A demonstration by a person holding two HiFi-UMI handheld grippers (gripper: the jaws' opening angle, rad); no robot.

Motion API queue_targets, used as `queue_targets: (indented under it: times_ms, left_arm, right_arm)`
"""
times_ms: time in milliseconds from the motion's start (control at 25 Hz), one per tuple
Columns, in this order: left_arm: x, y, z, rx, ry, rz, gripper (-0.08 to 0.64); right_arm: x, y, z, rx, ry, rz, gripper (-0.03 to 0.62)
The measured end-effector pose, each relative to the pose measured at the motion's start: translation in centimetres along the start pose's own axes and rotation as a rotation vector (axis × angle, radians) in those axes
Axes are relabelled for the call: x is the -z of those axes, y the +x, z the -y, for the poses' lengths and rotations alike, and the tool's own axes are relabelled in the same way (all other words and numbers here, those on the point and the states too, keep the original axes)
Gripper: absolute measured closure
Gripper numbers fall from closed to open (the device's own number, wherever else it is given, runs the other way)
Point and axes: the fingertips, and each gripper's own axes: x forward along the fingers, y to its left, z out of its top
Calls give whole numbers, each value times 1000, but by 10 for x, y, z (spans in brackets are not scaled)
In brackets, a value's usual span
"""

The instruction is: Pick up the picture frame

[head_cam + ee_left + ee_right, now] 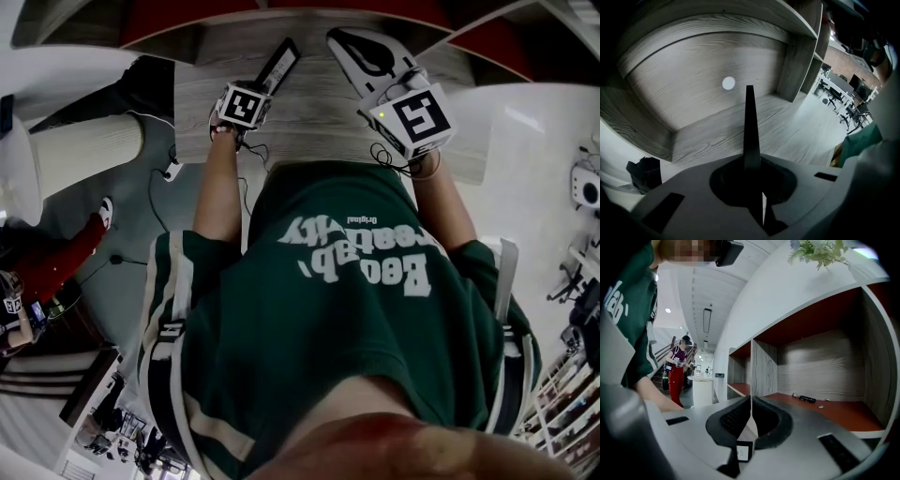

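Grey wood-grain shelf [717,136] boards fill the background. The left gripper [750,164] has its jaws pinching the picture frame [749,122], seen as a thin dark edge that stands straight out from between them. The right gripper [750,401] keeps its jaws pressed together with nothing between them; ahead of them is a red-floored compartment [825,411].

Grey wood-grain shelf unit [717,126], red-lined compartment [834,413], white curved top [778,301] carrying a plant [816,251]. White pedestal table [701,392], ceiling strip light [707,320], office desks [836,85] beyond.
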Motion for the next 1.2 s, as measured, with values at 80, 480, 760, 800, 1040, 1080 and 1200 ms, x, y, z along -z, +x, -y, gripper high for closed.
queue_targets:
  times_ms: [80,480,760,800,1040,1080,1200]
  left_arm:
    - [-1,0,3,7,-8,9,532]
    - [0,-11,9,10,-14,24,532]
    - [-34,-50,19,4,10,144,532]
    - [-38,-58,22,6,13,164,532]
    - [-61,-103,33,25,25,303,532]
    - [-63,-110,35,31,28,323,532]
    - [-66,-130,45,33,42,361,534]
  right_arm:
    - [-4,1,-3,-24,-21,41,555]
    - [-4,0,-7,-37,-21,33,555]
    - [-2,-7,-3,-11,-18,-2,555]
    - [-4,-8,-4,-13,-23,15,555]
    - [-9,-7,-2,-18,-26,46,555]
    - [-9,-7,-2,-18,-25,46,555]
    - [-13,-8,-2,-22,-31,74,555]
